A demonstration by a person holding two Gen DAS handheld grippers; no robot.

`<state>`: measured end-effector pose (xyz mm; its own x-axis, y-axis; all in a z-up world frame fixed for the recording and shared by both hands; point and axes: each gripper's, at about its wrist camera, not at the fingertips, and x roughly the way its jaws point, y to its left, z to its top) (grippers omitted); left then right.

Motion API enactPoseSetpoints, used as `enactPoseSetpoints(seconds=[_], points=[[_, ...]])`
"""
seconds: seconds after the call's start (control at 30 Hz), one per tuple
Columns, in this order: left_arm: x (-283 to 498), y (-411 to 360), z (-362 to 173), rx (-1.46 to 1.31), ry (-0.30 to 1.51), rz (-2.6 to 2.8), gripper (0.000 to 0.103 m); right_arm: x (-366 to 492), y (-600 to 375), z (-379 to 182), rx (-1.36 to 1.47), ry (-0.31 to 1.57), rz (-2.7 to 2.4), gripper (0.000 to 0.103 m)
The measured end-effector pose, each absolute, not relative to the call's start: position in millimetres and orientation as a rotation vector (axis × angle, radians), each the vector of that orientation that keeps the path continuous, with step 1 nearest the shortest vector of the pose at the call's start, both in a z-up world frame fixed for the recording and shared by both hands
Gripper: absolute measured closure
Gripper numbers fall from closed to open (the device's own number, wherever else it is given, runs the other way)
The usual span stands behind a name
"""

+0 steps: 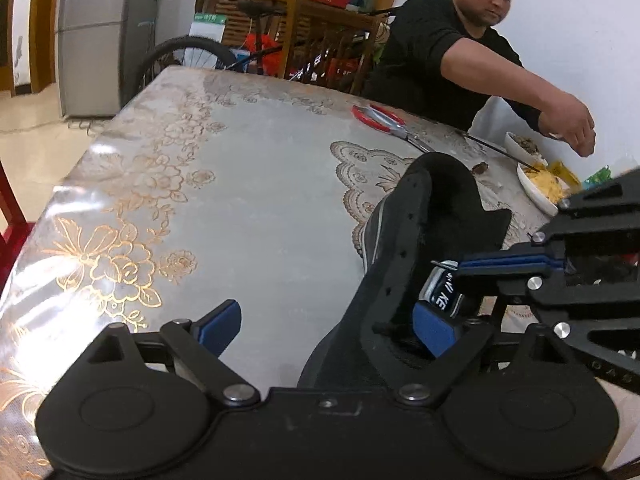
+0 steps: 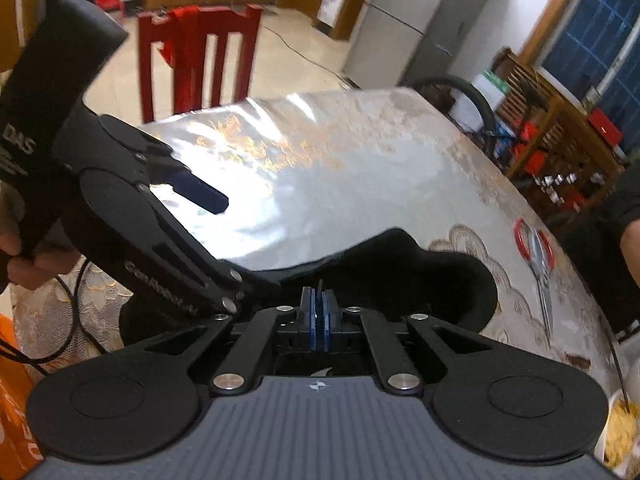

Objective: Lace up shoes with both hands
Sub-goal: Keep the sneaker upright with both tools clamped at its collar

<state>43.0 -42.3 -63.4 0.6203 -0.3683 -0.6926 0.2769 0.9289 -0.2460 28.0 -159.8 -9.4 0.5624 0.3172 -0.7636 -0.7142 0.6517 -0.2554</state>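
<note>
On glossy tablecloth [image 1: 248, 208], perhaps suede shoe [image 1: 404, 240].

Red chair [image 2: 199, 60], grey fridge [image 1: 94, 32], tiled floor [image 2: 280, 56].

Bare tablecloth [image 1: 248, 208] left of the shoe [image 1: 404, 264] — scissors [image 1: 384, 120], food bowls [image 1: 536, 190] crowding beyond.

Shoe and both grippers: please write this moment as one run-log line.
left gripper: open, at shoe | right gripper: shut on shoe tongue | lace: not seen | scissors: on table
</note>
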Motion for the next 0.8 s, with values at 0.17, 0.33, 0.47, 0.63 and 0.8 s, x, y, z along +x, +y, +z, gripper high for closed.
enactPoseSetpoints(seconds=[0.17,0.33,0.47,0.63,0.8], points=[[41,-51,-62,-0.074,0.811,-0.25,0.009,30,-170,-12,-0.597,0.715,0.75,0.1],[32,-64,-54,-0.022,0.779,-0.123,0.009,34,-178,-16,-0.522,0.695,0.824,0.1],[27,-73,-53,0.015,0.764,-0.07,0.009,39,-179,-23,-0.496,0.698,0.863,0.1],[28,-69,-54,-0.028,0.781,-0.04,0.009,44,-180,-27,-0.462,0.691,0.898,0.1],[29,-67,-52,-0.012,0.792,-0.01,0.009,48,-181,-27,-0.433,0.691,0.947,0.1]])
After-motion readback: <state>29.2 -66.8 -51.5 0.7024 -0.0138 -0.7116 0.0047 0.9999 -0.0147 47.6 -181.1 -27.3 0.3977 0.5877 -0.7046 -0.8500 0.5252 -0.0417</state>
